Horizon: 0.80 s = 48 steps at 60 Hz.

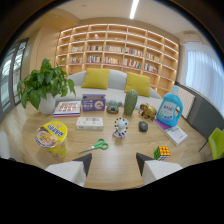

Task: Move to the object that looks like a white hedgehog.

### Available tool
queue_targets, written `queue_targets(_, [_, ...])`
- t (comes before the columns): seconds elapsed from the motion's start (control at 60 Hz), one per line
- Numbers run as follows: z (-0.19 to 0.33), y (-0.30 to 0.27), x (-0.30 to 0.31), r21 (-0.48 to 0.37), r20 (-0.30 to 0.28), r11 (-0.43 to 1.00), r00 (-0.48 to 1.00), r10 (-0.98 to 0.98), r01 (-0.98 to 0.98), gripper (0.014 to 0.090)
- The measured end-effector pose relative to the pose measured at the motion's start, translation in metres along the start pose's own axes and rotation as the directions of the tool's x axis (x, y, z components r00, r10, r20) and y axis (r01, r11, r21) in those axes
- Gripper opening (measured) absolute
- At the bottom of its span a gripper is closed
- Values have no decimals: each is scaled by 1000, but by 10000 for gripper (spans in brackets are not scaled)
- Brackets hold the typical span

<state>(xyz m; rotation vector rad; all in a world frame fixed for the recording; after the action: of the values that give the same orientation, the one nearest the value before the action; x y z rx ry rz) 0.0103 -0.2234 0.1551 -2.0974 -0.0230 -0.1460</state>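
Observation:
The white hedgehog-like figure (120, 126), white with dark spots, stands near the middle of the wooden table (115, 165). It is well beyond my fingers and slightly right of the gap between them. My gripper (114, 161) is open over the table's near part, with nothing between its light-coloured fingers (82, 162).
Green scissors (97, 146) lie just ahead of the left finger, and a colour cube (161, 152) sits beside the right one. Around the hedgehog are a white box (90, 123), a dark pebble-like thing (143, 126), a green cactus (130, 102), a blue bottle (170, 109), a yellow bowl (51, 134) and a potted plant (44, 87).

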Motion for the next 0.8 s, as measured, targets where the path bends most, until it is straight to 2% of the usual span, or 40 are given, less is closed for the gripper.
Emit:
queue_targets(0.217, [-23, 14, 13, -3, -16, 1000, 1000, -24, 24, 843])
queue_targets(0.383, [-9, 28, 32, -34, -29, 999, 999, -17, 16, 841])
queue_targets(0.667, [69, 17, 48, -42, -29, 999, 1000, 4, -5, 842])
queue_targets(0.8, [115, 5, 43, -47, 6, 999, 1000, 8, -8, 844])
